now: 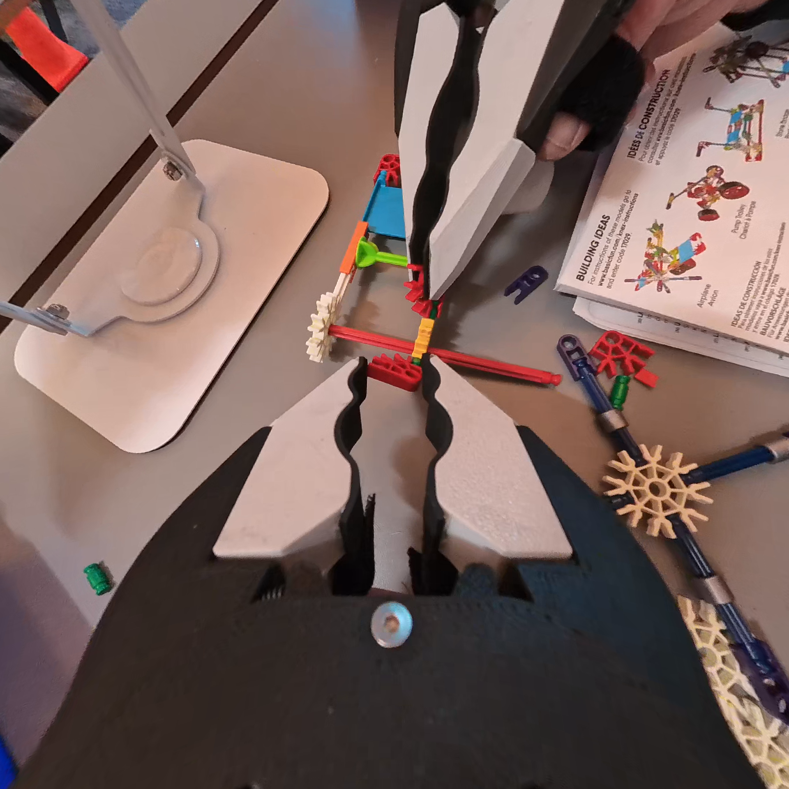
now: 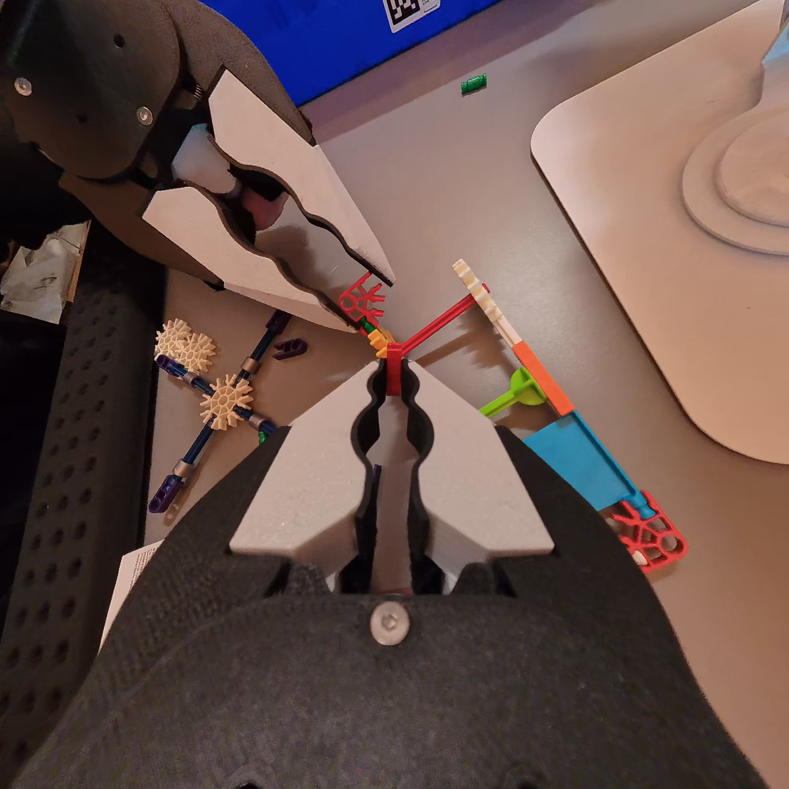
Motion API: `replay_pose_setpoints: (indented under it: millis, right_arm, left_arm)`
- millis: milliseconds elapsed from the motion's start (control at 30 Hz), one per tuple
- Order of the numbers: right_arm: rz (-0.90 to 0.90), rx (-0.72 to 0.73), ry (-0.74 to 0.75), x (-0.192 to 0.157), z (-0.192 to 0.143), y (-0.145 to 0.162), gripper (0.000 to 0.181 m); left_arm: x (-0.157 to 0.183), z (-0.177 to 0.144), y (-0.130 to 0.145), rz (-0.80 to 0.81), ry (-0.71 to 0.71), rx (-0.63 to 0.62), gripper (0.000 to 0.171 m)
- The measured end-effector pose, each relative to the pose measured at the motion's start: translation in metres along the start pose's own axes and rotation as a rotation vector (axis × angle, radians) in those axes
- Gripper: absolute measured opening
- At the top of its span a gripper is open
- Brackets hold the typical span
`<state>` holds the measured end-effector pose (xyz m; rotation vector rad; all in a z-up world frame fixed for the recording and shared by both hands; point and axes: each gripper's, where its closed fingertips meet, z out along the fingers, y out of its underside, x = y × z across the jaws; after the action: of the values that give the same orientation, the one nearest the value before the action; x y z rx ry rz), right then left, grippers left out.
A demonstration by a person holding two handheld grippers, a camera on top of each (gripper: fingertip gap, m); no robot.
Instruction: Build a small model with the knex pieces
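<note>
A small construction-toy frame lies on the grey table: a red rod [image 1: 469,360] with a cream gear [image 1: 322,326], a yellow connector [image 1: 422,337], an orange strip [image 1: 353,249], a lime piece [image 1: 380,258] and a blue panel [image 1: 390,211]. My left gripper [image 1: 397,365] is shut on the near red connector [image 1: 393,375]. My right gripper [image 2: 393,363] is shut on another red connector [image 2: 393,371] of the same frame. In the left wrist view the right gripper [image 1: 420,294] comes down from above. In the right wrist view the left gripper [image 2: 373,305] comes in from the upper left.
A white stand base [image 1: 170,290] sits left of the frame. A printed booklet [image 1: 683,235] lies right. Loose parts lie near it: blue rods on a cream snowflake connector [image 1: 657,491], a red connector [image 1: 619,354], a purple clip [image 1: 527,281], a green spacer [image 1: 97,578]. A gloved hand [image 1: 597,106] holds the right gripper. My left and right fingertips are right by each other.
</note>
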<state>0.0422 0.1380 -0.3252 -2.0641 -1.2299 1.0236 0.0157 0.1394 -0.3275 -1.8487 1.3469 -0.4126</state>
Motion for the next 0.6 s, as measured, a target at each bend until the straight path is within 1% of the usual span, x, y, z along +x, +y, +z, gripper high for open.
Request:
replay_pose_setpoints:
  millis: [400, 600]
  right_arm:
    - [-0.023, 0.007, 0.012, 0.0009, -0.0003, -0.0008, 0.005]
    - [-0.007, -0.003, 0.025, 0.0024, -0.0016, -0.0003, 0.004]
  left_arm:
    - [0.0007, 0.0, -0.0014, 0.005, -0.005, 0.043, 0.024]
    - [0.0015, 0.0016, -0.0028, 0.022, -0.023, 0.054, 0.024]
